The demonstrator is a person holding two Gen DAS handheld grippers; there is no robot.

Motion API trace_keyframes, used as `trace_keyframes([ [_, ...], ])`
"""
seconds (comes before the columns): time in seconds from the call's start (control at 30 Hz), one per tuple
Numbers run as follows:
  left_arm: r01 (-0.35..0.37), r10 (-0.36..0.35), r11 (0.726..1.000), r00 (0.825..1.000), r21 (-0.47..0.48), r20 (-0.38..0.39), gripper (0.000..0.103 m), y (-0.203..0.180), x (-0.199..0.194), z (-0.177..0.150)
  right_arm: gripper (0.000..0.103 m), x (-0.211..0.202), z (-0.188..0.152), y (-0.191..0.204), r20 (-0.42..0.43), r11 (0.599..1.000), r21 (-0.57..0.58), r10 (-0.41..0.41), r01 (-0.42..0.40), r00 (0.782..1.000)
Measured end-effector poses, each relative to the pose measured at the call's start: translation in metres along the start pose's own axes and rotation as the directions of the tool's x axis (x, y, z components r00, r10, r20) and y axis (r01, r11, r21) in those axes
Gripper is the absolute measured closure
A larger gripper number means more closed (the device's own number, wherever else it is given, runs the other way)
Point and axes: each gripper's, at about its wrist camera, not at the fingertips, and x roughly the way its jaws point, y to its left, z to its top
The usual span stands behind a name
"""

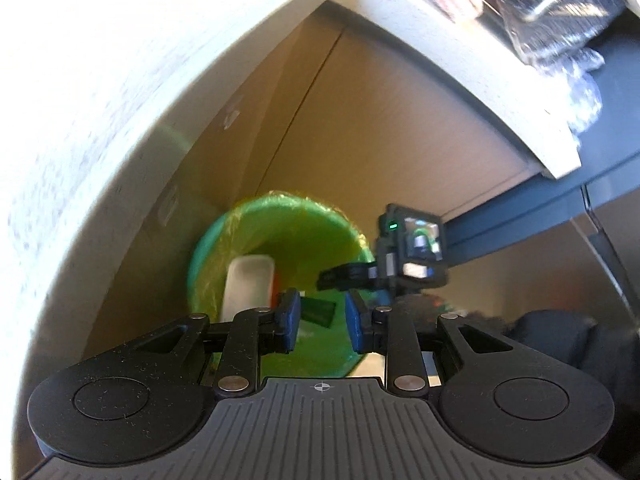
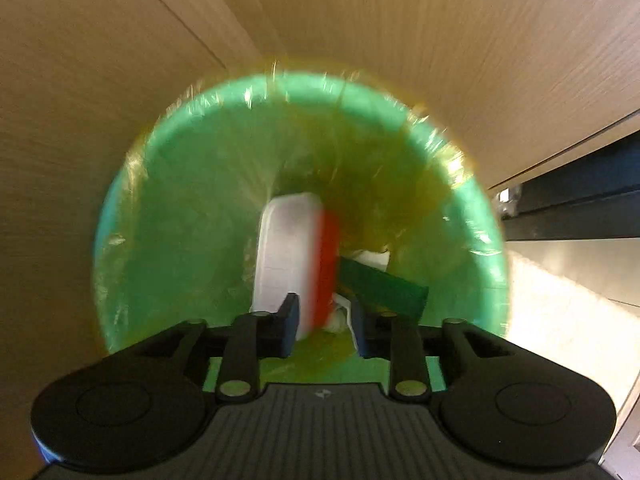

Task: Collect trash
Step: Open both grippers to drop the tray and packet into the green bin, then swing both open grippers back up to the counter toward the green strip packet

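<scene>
While the right gripper [image 2: 325, 326] points straight down into the bin [image 2: 168, 216], these lines take the scene piece by piece.

Bin: green, lined with a thin yellowish bag, standing on the wood floor [image 2: 440, 40] just beside a white table [image 1: 72, 160]; I judge it sits there so trash can be dropped straight off the desk edge.

Trash: a white carton [image 2: 286, 252] with a red side stands upright in the bin, a dark green strip [image 2: 384, 286] leans beside it, and crumpled white paper [image 2: 338, 320] lies below.

Right gripper: jaws parted, pads pressing nothing. The carton and paper show between them but look deeper in the bin, so this reads as a drop; blur makes it uncertain.

Left gripper [image 1: 322, 320]: jaws partly spread and empty, held back and higher, likely to stay clear of the drop.

Left view only: the right gripper seen from outside over the bin rim, the table edge, and on a second white table [image 1: 460, 92] a crinkled clear wrapper [image 1: 560, 28] and something pink, perhaps trash still to collect.

Right view only: the bin's contents in full, including the paper and the carton's red side.
</scene>
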Motion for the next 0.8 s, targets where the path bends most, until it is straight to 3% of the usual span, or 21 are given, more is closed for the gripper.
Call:
trace_keyframes([
  [0.1,0.029,-0.03,0.999,0.999,0.03,0.017,0.075,-0.006,-0.006,0.005,0.071,-0.042,-0.001,-0.005,0.047,1.0,0.02,-0.007,0.006,0.999],
  [0.17,0.046,-0.049,0.997,0.997,0.054,0.052,0.075,-0.01,-0.015,0.01,0.071,-0.083,0.001,-0.002,0.13,1.0,-0.024,0.019,-0.016,0.991],
  [0.27,0.046,-0.057,0.997,0.986,0.068,0.158,0.075,-0.011,-0.042,0.02,0.068,-0.159,0.008,0.005,0.296,0.992,-0.123,0.058,-0.022,0.953],
  [0.37,0.022,-0.033,0.999,0.951,0.038,0.306,0.075,0.001,-0.079,0.027,0.054,-0.234,0.018,0.027,0.489,0.974,-0.227,0.112,0.002,0.865],
  [0.4,0.003,-0.007,1.0,0.933,0.011,0.361,0.075,0.008,-0.092,0.028,0.045,-0.256,0.019,0.04,0.548,0.964,-0.266,0.141,0.012,0.825],
  [0.47,-0.035,0.068,0.996,0.892,-0.082,0.447,0.075,0.026,-0.117,0.028,0.036,-0.29,0.022,0.07,0.63,0.94,-0.339,0.193,0.044,0.752],
  [0.53,-0.055,0.143,0.981,0.854,-0.186,0.501,0.075,0.05,-0.138,0.023,0.035,-0.31,0.028,0.104,0.645,0.903,-0.428,0.27,0.046,0.715],
  [0.6,-0.083,0.228,0.955,0.821,-0.286,0.524,0.075,0.074,-0.156,0.016,0.035,-0.32,0.037,0.141,0.613,0.86,-0.511,0.354,0.012,0.706],
  [0.67,-0.108,0.298,0.926,0.797,-0.363,0.525,0.075,0.095,-0.169,0.008,0.035,-0.316,0.046,0.185,0.548,0.817,-0.575,0.419,-0.037,0.724],
  [0.8,-0.103,0.349,0.893,0.775,-0.439,0.527,0.075,0.13,-0.185,-0.01,0.035,-0.312,0.067,0.278,0.396,0.703,-0.7,0.531,-0.128,0.749],
])
